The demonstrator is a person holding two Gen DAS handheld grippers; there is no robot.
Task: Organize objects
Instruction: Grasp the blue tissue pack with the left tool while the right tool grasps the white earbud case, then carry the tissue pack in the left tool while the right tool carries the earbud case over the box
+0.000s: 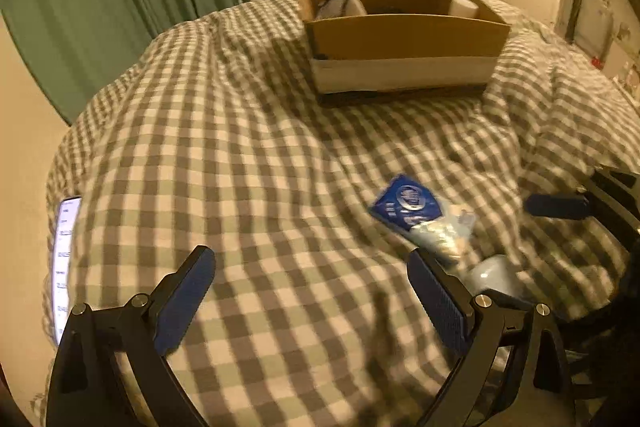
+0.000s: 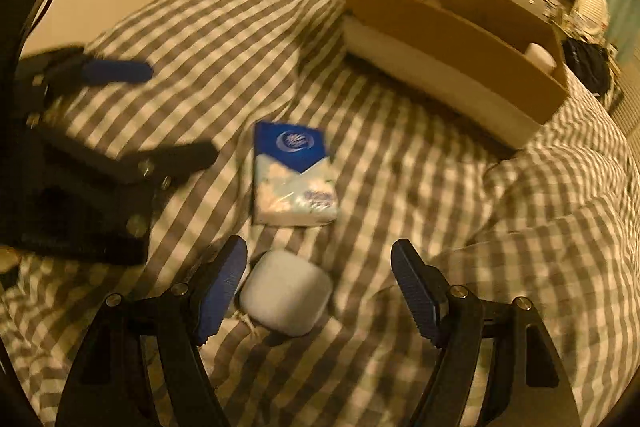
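While both grippers gape, blue-white tissue pack (image 2: 294, 177) lies flat on checkered quilt (image 2: 400, 187).

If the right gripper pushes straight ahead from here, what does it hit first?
Most likely the small white case, lying just ahead between the open right gripper fingers, nearer the left one. The blue tissue pack lies beyond it; depth is uncertain.

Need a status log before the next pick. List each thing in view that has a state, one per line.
left gripper: open, empty
right gripper: open, empty, over the case
tissue pack: sealed, flat on the duvet
white rounded case: closed, on the duvet
cardboard box: open-topped, partly filled
phone: screen lit
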